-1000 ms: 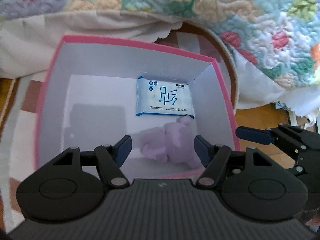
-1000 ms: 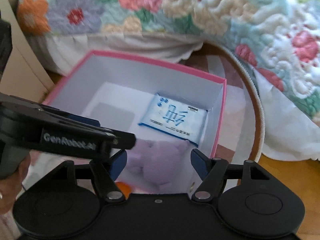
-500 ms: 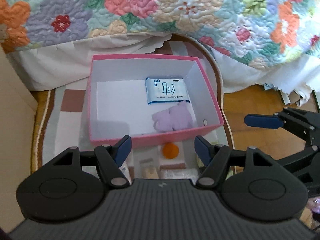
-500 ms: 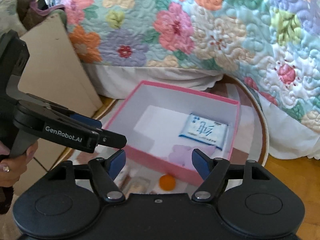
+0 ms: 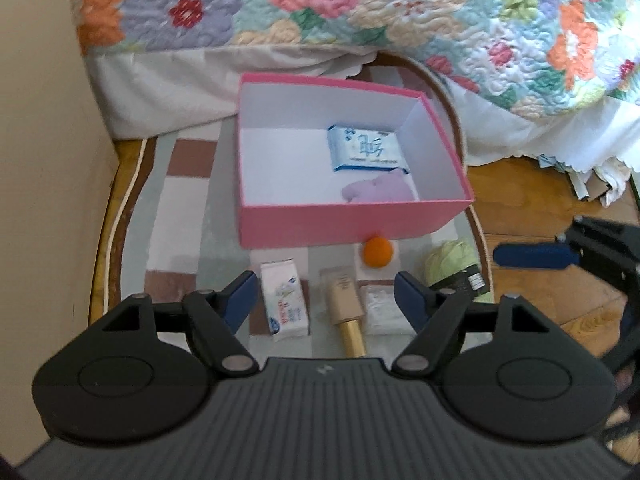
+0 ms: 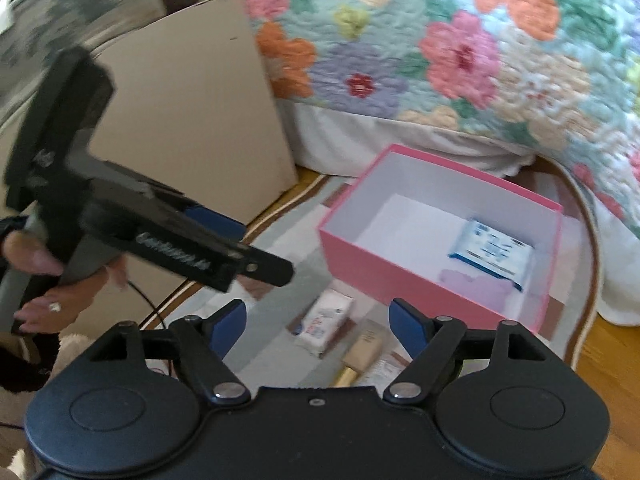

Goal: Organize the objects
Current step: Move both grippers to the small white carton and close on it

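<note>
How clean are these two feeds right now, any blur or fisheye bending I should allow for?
Left wrist view: mild blur, pink box and orange ball readable, quilt bowed by fisheye. Right wrist view: heavier smear, left gripper streaked, wipes pack print unreadable.

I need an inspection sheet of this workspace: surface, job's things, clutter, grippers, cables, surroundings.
Surface: rug on wood floor.
Job's things: pink box holds wipes pack and purple toy; before it lie tissue pack, tube, orange ball, green item.
Clutter: papers by the bed.
Grippers: left gripper and right gripper open, empty, jaws just opening.
Cables: black cable.
Surroundings: floral quilt, cardboard.
</note>
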Demonstrator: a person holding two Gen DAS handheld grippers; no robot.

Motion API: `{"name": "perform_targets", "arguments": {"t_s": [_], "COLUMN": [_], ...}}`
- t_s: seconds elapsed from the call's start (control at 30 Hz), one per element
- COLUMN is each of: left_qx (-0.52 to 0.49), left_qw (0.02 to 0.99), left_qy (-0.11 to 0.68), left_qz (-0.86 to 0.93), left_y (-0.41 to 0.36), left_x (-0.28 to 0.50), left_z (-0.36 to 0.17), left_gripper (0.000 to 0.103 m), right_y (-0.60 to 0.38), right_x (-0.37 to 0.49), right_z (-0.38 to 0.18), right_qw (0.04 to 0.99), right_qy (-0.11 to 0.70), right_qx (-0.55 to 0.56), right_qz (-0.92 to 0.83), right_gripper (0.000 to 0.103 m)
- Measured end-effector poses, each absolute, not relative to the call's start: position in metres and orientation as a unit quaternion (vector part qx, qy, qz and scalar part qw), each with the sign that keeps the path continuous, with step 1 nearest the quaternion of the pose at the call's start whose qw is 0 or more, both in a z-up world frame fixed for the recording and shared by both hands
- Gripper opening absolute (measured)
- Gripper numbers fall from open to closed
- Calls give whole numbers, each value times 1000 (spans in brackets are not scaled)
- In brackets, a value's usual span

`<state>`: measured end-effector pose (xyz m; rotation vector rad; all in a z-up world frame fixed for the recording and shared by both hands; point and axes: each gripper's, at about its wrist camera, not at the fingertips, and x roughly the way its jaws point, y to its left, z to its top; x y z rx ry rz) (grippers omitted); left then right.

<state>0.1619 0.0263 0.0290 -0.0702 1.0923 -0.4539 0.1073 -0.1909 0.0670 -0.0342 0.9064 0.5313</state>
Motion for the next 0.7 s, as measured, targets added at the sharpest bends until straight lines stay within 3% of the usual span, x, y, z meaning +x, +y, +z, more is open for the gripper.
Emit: {"name": "perform_targets", "arguments": {"t_s": [0.4, 0.7], "left_qx": [-72, -111], "left_qw": [820, 806], "left_qy": [529, 544], "left_qz": [-205, -205], "left_y": [47, 65], "left_x": [173, 179], "left_z": [-34, -95], "left_gripper": [74, 72], "right_y": [-158, -124], "right_x": [108, 117], "right_z": [-16, -71], "right_qw": [839, 859], "right_qy": [467, 434], "right_qx": [-15, -54], "right_qz": [278, 266], "right_gripper": [83, 83]}}
